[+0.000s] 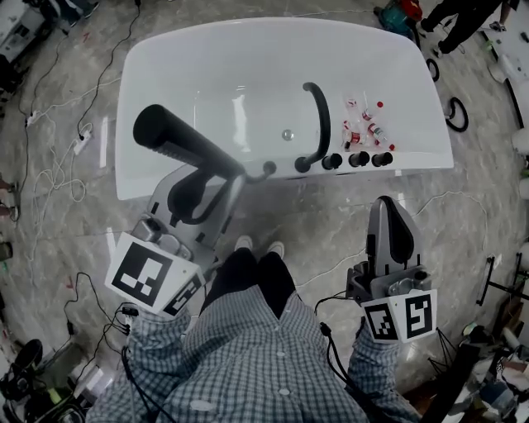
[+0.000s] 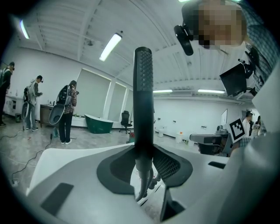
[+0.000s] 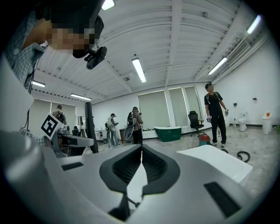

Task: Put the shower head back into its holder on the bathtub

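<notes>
The black stick-shaped shower head (image 1: 178, 140) is raised above the left front of the white bathtub (image 1: 165, 58), with my left gripper (image 1: 213, 183) shut on its handle. Its silver hose (image 1: 230, 206) hangs down from the grip. In the left gripper view the shower head (image 2: 143, 100) stands upright, pinched between the pads, with the hose (image 2: 143, 183) below. A small black fitting (image 1: 269, 168) sits on the tub's front rim, left of the curved black spout (image 1: 318, 124). My right gripper (image 1: 388, 205) is held low at the right, shut and empty, its pads (image 3: 131, 168) together.
Three black knobs (image 1: 359, 159) and several small bottles (image 1: 368, 124) sit on the tub's right front rim. Cables (image 1: 58, 157) trail over the marble floor at left. A person's legs (image 1: 463, 21) stand beyond the tub. A green tub (image 3: 168, 132) and other people are farther off.
</notes>
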A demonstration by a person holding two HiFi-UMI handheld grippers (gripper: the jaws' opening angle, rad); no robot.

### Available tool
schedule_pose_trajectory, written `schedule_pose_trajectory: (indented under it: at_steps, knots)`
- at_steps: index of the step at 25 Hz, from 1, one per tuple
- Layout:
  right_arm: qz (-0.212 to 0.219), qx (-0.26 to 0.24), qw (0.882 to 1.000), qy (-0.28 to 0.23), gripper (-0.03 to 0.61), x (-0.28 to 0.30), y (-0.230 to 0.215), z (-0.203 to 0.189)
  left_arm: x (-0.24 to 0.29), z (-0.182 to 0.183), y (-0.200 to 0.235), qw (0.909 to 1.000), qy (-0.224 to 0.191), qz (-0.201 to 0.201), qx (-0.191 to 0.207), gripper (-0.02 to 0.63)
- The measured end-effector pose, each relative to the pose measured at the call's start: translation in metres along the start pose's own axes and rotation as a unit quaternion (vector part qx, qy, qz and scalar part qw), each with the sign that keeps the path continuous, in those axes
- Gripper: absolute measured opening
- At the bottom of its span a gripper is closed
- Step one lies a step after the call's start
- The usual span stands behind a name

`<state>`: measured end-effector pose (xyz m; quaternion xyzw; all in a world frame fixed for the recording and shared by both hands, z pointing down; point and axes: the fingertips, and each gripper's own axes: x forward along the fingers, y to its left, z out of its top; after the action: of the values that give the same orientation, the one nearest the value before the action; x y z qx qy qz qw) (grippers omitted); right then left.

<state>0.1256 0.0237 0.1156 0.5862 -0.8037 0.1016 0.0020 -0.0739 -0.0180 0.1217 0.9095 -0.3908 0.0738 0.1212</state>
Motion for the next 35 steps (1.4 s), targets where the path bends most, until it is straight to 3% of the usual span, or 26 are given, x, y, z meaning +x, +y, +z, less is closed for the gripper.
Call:
schedule_pose_trajectory:
  at_steps: [6, 13, 35]
  knots:
    - [0.021, -0.009, 0.999, 0.023, 0.018, 0.014, 0.006, -0.027, 0.009, -0.021, 0.006, 0.9999, 0.011, 0.004, -0.011, 0.120]
    - [0.033, 0.018, 0.998, 0.044, 0.018, 0.023, 0.001, -0.061, 0.025, -0.045, 0.009, 0.9997, 0.019, 0.013, -0.011, 0.120]
    - [0.034, 0.042, 0.994, 0.099, 0.018, 0.048, -0.019, -0.141, 0.067, -0.120, 0.039, 0.9984, 0.038, 0.030, -0.029, 0.120]
